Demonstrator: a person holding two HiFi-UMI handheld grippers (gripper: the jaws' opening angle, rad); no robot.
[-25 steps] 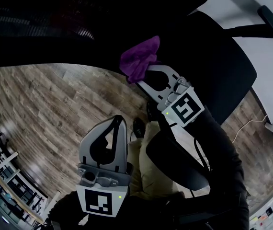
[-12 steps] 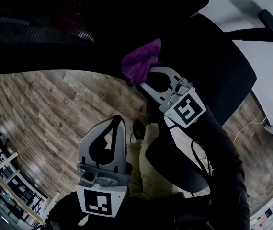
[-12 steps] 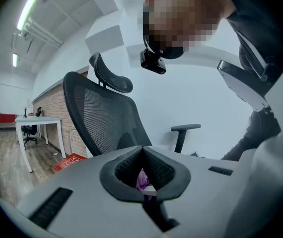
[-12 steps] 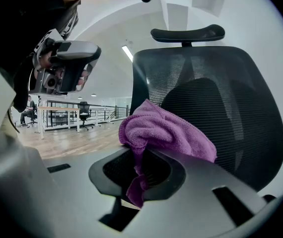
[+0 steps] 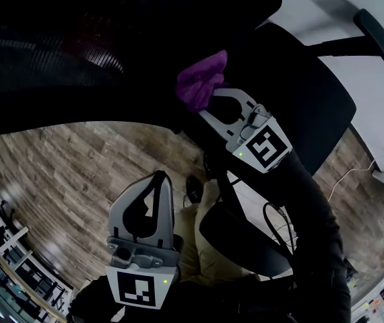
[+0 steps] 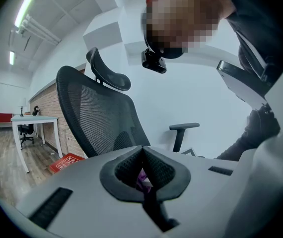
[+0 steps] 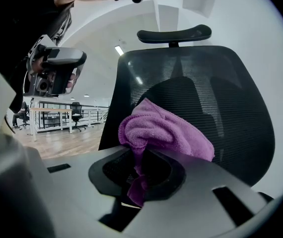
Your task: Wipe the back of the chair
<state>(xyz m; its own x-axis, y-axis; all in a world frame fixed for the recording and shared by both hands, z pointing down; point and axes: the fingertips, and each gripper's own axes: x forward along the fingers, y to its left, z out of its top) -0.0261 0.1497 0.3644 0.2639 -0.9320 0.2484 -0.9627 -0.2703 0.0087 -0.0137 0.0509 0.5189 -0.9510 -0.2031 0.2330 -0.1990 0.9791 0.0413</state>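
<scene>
The black mesh chair back fills the top left of the head view, with its seat to the right. My right gripper is shut on a bunched purple cloth, which rests against the chair back's lower edge. In the right gripper view the cloth bulges out of the right gripper in front of the mesh back and headrest. Lower down, apart from the chair, my left gripper is shut and holds nothing. From the left gripper, the chair back shows side-on.
Wood-plank floor lies under the chair. A dark padded seat or base sits by my beige trouser leg. A cable trails at the right. A white desk and a red box stand behind the chair.
The right gripper and cloth have edged slightly up and right along the chair back. The left gripper has sunk a little lower in the head view.
</scene>
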